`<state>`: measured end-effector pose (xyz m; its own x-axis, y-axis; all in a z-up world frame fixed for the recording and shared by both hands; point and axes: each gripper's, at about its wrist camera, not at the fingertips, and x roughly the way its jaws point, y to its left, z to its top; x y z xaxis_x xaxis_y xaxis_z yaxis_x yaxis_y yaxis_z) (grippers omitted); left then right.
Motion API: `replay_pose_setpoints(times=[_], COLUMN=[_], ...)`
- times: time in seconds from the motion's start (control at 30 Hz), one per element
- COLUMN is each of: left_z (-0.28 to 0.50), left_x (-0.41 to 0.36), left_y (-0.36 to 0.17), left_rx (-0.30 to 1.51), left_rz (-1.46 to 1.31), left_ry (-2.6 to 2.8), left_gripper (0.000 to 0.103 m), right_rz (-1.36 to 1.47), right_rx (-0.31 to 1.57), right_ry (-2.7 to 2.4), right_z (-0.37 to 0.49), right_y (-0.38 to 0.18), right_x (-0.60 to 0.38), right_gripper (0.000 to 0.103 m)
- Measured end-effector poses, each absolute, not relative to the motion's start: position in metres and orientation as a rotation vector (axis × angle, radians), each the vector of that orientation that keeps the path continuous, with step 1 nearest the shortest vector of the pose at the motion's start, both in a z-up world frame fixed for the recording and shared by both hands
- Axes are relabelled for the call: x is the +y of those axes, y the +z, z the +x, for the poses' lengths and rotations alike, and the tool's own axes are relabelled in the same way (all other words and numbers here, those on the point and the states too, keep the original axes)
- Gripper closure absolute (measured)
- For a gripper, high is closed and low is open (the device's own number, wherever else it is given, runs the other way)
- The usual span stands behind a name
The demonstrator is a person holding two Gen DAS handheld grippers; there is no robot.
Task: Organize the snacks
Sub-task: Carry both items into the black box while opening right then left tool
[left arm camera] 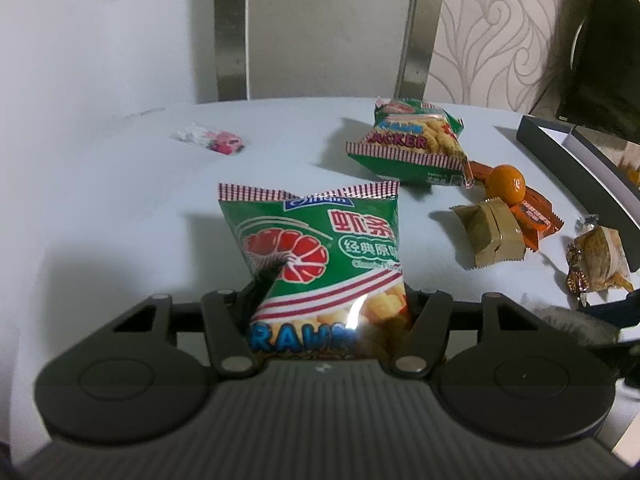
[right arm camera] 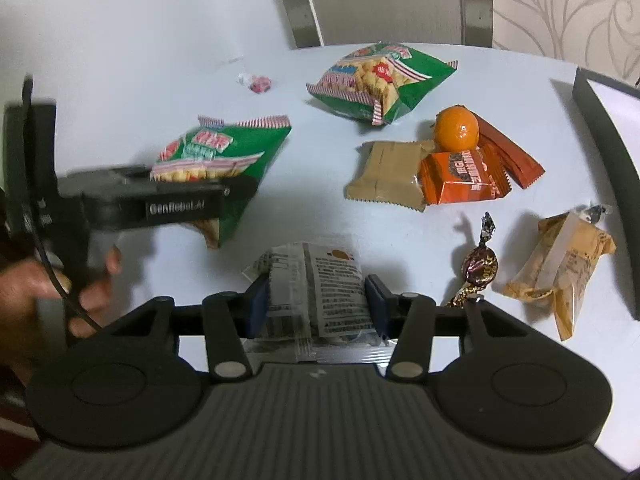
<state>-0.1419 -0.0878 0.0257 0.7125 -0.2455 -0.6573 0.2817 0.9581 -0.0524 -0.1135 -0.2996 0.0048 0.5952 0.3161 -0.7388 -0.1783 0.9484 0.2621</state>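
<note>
Left gripper (left arm camera: 332, 304): jaws closed in on a green prawn cracker bag (left arm camera: 316, 256), which stands upright between them above the white table (left arm camera: 120, 208); pads pressing its lower sides. Right gripper (right arm camera: 316, 304): blue-padded jaws clamped on a clear wrapped snack (right arm camera: 312, 288), printed side up with fine text too small to read.

Held green bag: puffed foil pouch, red-and-white striped seal along the top, red prawn emblem, Chinese characters, "PRAWN" partly legible at the bottom, yellow sticks pictured. Seen from the right wrist, the left tool's side reads "GenRobot.AI", with a person's hand (right arm camera: 44, 292) on its grip.

Count on table:
- Prawn cracker bags: two in all; second bag (left arm camera: 412, 144) lies flat farther back, "CRACKER" partly readable.
- Tangerine (right arm camera: 456, 128): one, resting on the brown stick packet (right arm camera: 512, 152).
- Orange square packet (right arm camera: 464, 178): one, print blurred.
- Tan wrapped packet (right arm camera: 386, 176): one, touching the orange packet.
- Twist-wrapped candy (right arm camera: 478, 270): one, brown foil.
- Yellow-tan pastry pack (right arm camera: 560, 264): one.
- Small pink-and-white sweet (right arm camera: 258, 82): one, far side.
- Dark box (right arm camera: 604, 120): one, right edge.
</note>
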Motion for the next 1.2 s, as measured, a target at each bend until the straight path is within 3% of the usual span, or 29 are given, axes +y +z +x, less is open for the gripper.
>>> replay_pose_setpoints(times=[0.37,0.77,1.2], left_z=[-0.158,-0.159,-0.17], left_x=[-0.107,-0.18,-0.247], left_y=[0.061,0.1,0.1], left_rx=[0.666,0.601,0.579], left_rz=[0.04,-0.001,0.046], left_ry=[-0.279,-0.382,-0.393], left_gripper=[0.04,0.039,0.039], right_rz=[0.222,0.207,0.131], right_rx=[0.812,0.642,0.759], right_ry=[0.338,-0.018,-0.135], right_z=[-0.134,-0.155,-0.104], right_y=[0.039,0.077,0.015], right_x=[-0.34,-0.481,-0.567], right_gripper=[0.048,0.048,0.048])
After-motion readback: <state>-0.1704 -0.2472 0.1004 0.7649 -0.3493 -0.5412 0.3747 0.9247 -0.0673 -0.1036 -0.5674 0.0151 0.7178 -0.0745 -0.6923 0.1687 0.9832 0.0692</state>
